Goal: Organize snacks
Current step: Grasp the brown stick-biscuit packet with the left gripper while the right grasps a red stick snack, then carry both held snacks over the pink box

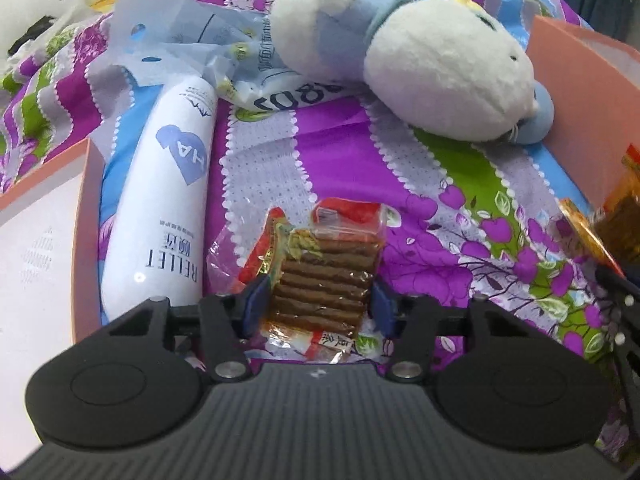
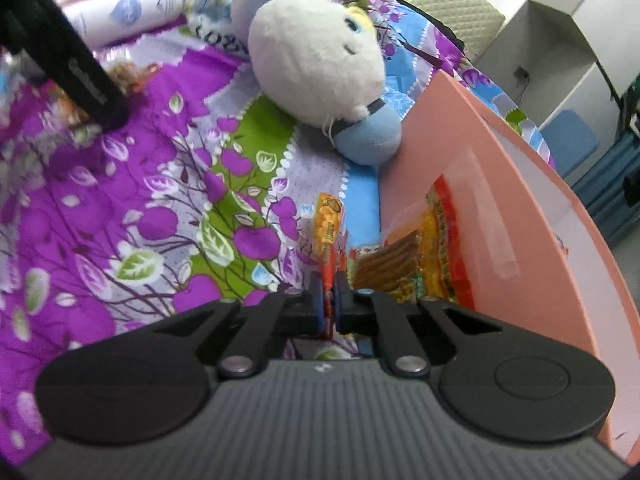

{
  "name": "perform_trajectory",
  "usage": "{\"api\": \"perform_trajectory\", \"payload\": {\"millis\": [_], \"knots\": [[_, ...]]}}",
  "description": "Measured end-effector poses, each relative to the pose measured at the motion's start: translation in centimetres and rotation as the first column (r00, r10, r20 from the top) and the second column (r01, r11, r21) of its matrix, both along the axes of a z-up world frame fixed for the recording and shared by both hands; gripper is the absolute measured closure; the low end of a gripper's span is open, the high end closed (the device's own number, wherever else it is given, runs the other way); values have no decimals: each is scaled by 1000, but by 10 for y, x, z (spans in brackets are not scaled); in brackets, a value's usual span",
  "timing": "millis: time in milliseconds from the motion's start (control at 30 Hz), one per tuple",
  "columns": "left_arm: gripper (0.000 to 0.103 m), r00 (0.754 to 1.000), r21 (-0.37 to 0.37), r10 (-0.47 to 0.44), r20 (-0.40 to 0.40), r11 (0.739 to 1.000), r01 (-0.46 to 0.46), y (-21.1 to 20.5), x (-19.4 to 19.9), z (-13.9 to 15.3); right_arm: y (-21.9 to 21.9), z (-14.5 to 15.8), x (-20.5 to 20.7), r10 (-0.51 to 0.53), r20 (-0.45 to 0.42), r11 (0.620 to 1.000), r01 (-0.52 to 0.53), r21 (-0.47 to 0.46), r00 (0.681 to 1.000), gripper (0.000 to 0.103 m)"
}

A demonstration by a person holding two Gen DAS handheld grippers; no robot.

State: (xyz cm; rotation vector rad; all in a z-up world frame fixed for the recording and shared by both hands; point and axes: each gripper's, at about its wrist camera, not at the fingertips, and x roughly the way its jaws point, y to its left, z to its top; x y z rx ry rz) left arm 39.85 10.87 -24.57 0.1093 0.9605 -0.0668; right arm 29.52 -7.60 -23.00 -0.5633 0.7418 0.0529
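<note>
The left gripper (image 1: 318,306) is standing partly open over the flowered bedspread (image 1: 440,240), its blue pads (image 1: 256,300) lying just beside the two long edges of a clear snack packet (image 1: 324,280) filled with brown sticks; whether the pads are pressing on the wrapper cannot be told from this view. The packet is lying flat on the bedspread, with its red printed end pointing away from the camera. Just to the left of it a white bottle (image 1: 160,208) with a blue heart mark is lying on its side, and a pink-rimmed box (image 1: 86,184) is sitting at the left edge. Farther back, a white and blue plush toy (image 1: 420,64) is resting on the bedspread beside a crumpled pale plastic bag (image 1: 188,40). The right gripper (image 2: 329,300) is sitting nearly closed, its fingers pinching the edge of an orange and red snack wrapper (image 2: 330,224) that is standing on edge between them, just beside the outer wall of a pink box (image 2: 480,152). Inside that box another snack packet (image 2: 424,256) of brown sticks, with a yellow and red border, is leaning against the wall. Beyond it the plush toy's blue end is touching the box corner, and the dark finger (image 2: 88,88) of the left gripper is reaching down at the upper left.
</note>
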Motion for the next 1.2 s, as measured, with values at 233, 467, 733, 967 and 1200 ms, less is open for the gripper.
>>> {"api": "perform_trajectory", "payload": {"millis": [233, 467, 733, 967, 1200], "knots": [[45, 999, -49, 47, 16, 998, -46, 3, -20, 17, 3, 21, -17, 28, 0, 996, -28, 81, 1000, 95], [45, 996, -139, 91, 18, 986, -88, 2, -63, 41, 6, 49, -40, 43, 8, 983, -44, 177, 999, 95], [45, 992, -210, 123, -1, 970, -120, -9, -124, 58, 0, 78, -77, 55, 7, 959, -55, 278, 998, 95], [45, 983, -280, 183, -7, 943, -177, -16, -179, 79, -15, 102, -114, 50, -5, 917, -44, 397, 999, 95], [45, 981, -304, 194, -6, 934, -187, -28, -223, 101, -32, 120, -143, 28, 0, 894, -25, 448, 1000, 95]]}}
